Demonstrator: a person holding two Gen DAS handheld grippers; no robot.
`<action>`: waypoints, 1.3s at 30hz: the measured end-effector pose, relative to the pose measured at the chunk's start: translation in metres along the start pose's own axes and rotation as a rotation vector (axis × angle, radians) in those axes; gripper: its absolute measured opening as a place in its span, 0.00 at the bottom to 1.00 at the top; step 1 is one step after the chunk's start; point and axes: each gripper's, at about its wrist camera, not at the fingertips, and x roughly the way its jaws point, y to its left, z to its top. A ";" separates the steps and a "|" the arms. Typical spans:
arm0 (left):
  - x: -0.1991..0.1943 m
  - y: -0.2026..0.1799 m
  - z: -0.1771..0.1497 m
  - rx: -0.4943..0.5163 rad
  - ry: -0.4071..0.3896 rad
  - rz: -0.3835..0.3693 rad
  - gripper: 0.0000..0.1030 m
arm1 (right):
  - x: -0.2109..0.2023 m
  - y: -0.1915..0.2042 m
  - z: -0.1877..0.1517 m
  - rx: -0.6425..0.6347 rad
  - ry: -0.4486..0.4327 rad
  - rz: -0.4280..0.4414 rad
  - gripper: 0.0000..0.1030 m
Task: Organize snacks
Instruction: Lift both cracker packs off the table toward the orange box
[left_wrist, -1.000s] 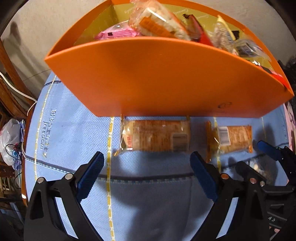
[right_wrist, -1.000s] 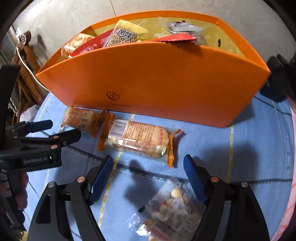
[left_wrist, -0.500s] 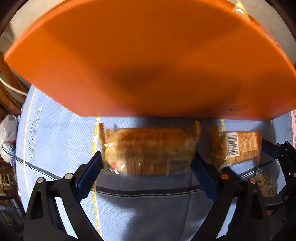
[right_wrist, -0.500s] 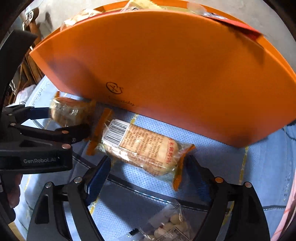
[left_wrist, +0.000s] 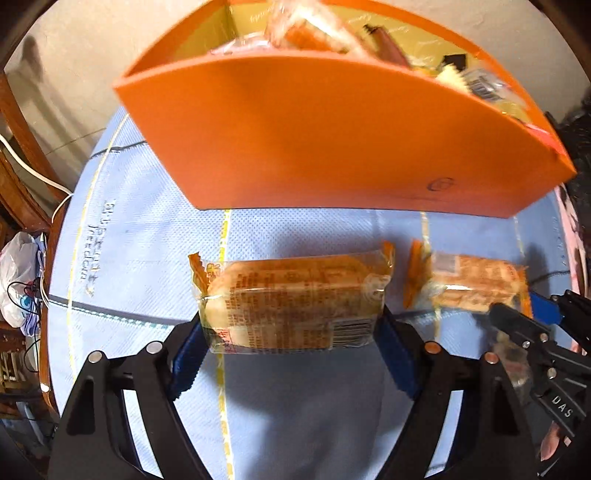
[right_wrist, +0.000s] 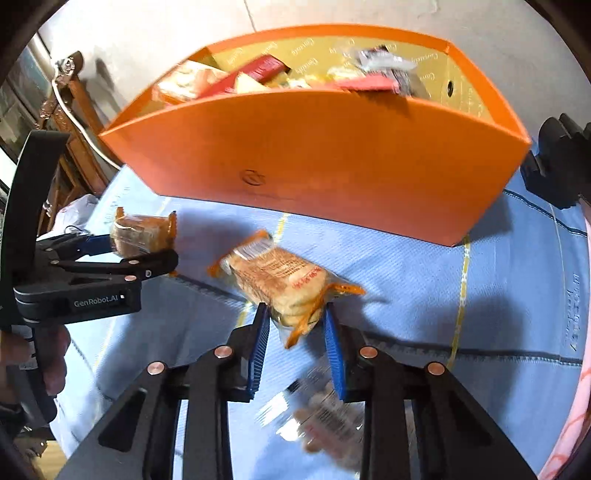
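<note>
A tall orange box (left_wrist: 351, 147) (right_wrist: 314, 158) stands at the back of the blue cloth, filled with several wrapped snacks. My left gripper (left_wrist: 291, 343) (right_wrist: 122, 251) has its jaws closing on the two ends of a clear orange-trimmed cracker packet (left_wrist: 291, 302) (right_wrist: 142, 232), which hangs just above the cloth. My right gripper (right_wrist: 295, 328) (left_wrist: 524, 317) is closing on one end of a second cracker packet (right_wrist: 280, 284) (left_wrist: 476, 284), which tilts up and away from the pads. A blurred bag of nuts (right_wrist: 325, 417) lies on the cloth under the right gripper.
The blue cloth (left_wrist: 147, 258) covers a round table. Dark wooden furniture (right_wrist: 70, 110) with a white cable stands at the left, with a plastic bag (left_wrist: 18, 280) below it. A black object (right_wrist: 557, 162) sits at the right, beside the box. A person's hand (right_wrist: 51, 365) holds the left gripper.
Both grippers came down over the packets, shut on them and rose. The packets have left the cloth by the box and the box looks farther off again.
</note>
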 end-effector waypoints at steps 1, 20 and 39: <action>-0.003 0.000 -0.003 0.003 0.003 -0.007 0.77 | -0.002 0.006 -0.004 -0.010 0.005 0.005 0.28; -0.017 -0.015 -0.012 0.028 0.021 0.001 0.77 | 0.035 0.040 0.009 -0.262 0.048 -0.120 0.71; -0.022 -0.008 -0.012 0.030 0.022 0.004 0.77 | 0.010 0.022 0.020 -0.337 0.084 -0.039 0.84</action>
